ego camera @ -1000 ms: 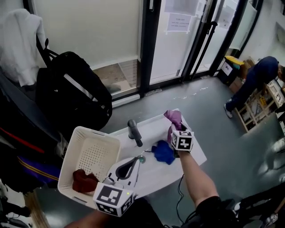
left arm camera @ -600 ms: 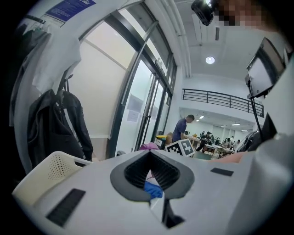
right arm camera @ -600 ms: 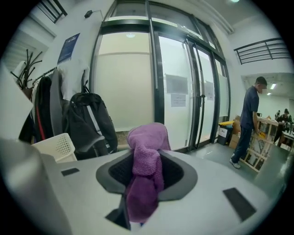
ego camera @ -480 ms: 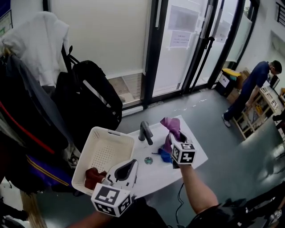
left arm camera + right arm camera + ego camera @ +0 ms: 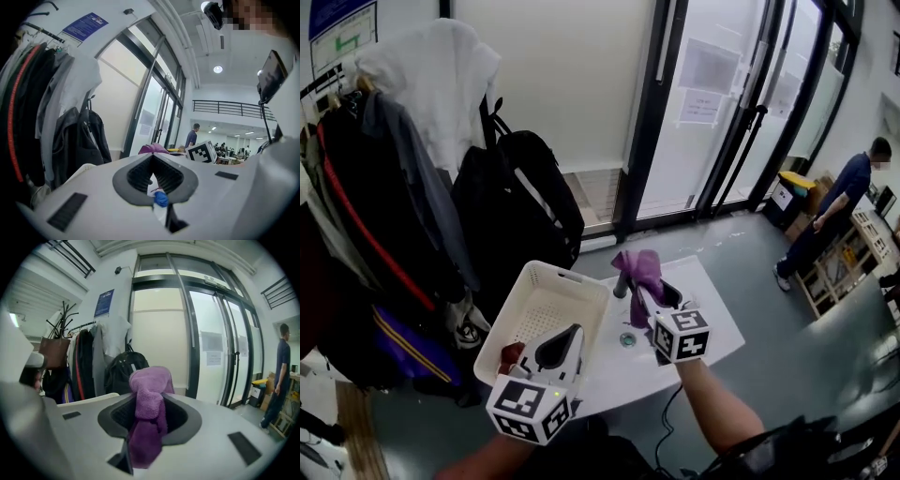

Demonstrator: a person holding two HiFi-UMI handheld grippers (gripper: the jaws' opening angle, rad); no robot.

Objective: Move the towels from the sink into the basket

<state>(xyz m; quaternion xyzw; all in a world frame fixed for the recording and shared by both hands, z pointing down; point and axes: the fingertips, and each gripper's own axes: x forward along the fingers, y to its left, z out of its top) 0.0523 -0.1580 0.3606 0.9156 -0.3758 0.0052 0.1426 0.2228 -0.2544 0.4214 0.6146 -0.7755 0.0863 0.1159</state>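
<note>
The right hand-held gripper was clamped on the purple towel, which bunched up above the jaws and hung down below them. It was held in the air over the white sink, just beside the right rim of the white basket. The left hand-held gripper had its jaws together with nothing in them, near the basket's front corner, where a red towel lay. A black backpack hung behind.
</note>
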